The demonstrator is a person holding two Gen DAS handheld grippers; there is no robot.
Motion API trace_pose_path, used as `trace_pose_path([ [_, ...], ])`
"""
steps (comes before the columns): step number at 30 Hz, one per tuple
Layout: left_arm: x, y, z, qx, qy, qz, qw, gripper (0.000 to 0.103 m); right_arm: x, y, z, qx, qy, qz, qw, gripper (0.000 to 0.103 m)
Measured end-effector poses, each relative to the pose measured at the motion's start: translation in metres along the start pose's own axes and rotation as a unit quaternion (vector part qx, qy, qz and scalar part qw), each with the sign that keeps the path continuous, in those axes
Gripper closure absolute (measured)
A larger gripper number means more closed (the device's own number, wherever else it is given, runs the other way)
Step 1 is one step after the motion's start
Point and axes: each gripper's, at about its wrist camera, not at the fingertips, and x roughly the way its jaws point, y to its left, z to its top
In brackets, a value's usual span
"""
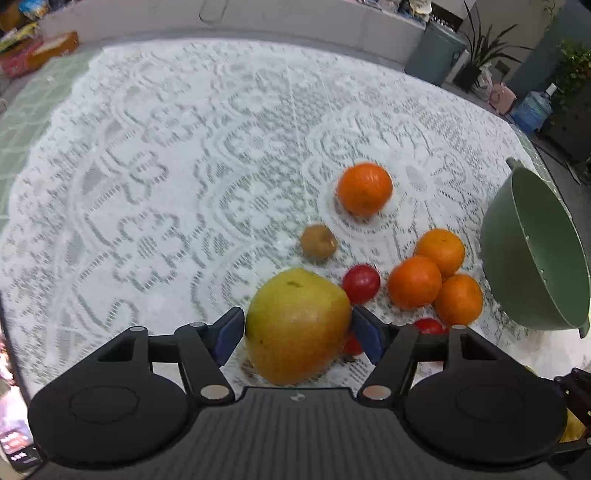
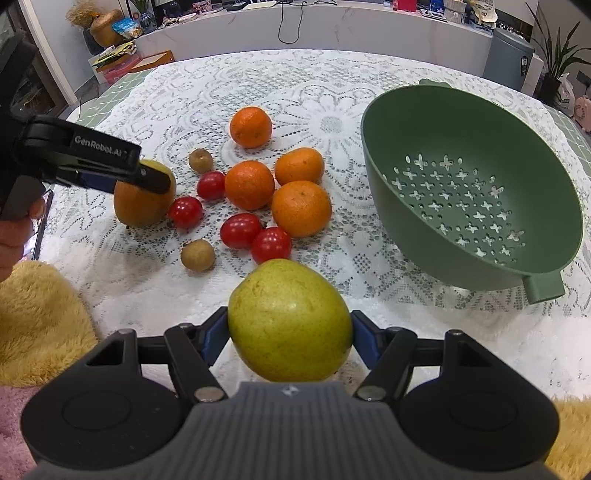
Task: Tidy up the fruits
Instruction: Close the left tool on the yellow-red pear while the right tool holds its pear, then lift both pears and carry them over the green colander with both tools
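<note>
A yellow-orange pear (image 1: 295,325) rests on the lace cloth between the fingers of my left gripper (image 1: 297,332); the pads stand just off its sides, open. The right wrist view shows that gripper (image 2: 155,177) over the same pear (image 2: 140,210) at the left. My right gripper (image 2: 290,332) is shut on a green pear (image 2: 290,317), near the table's front edge. Several oranges (image 2: 249,184), several red tomatoes (image 2: 240,230) and two small brown fruits (image 2: 197,254) lie loose mid-table. A green colander bowl (image 2: 461,122) with nothing in it stands at the right.
The white lace tablecloth (image 2: 184,92) covers a round table. A yellow fluffy cloth (image 2: 40,317) lies at the near left edge, and a hand (image 2: 14,236) holds the left gripper there. Behind the table runs a white counter (image 2: 332,33) with clutter, a bin and plants.
</note>
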Motion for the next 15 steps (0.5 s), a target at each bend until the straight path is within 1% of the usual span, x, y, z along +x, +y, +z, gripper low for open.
trace_pose_path([
  [2, 0.001, 0.0, 0.0, -0.004, -0.004, -0.004, 1.0, 0.029, 0.001, -0.002, -0.001, 0.002, 0.002, 0.0, 1.0, 0.036],
  [6, -0.001, -0.001, -0.001, -0.005, -0.001, 0.0, 1.0, 0.03, 0.003, -0.004, -0.001, 0.004, 0.005, 0.001, 1.0, 0.036],
  [8, -0.004, -0.002, -0.002, -0.007, -0.006, 0.008, 0.9999, 0.03, 0.003, -0.004, 0.0, 0.005, 0.005, 0.002, 1.0, 0.036],
  [12, -0.025, -0.007, -0.003, -0.011, -0.031, 0.007, 0.9994, 0.03, -0.003, -0.004, 0.001, 0.004, -0.009, 0.009, 1.0, 0.036],
  [15, -0.048, -0.02, -0.003, 0.002, -0.057, 0.011, 0.9983, 0.03, -0.013, -0.004, 0.003, 0.0, -0.026, 0.018, 1.0, 0.036],
])
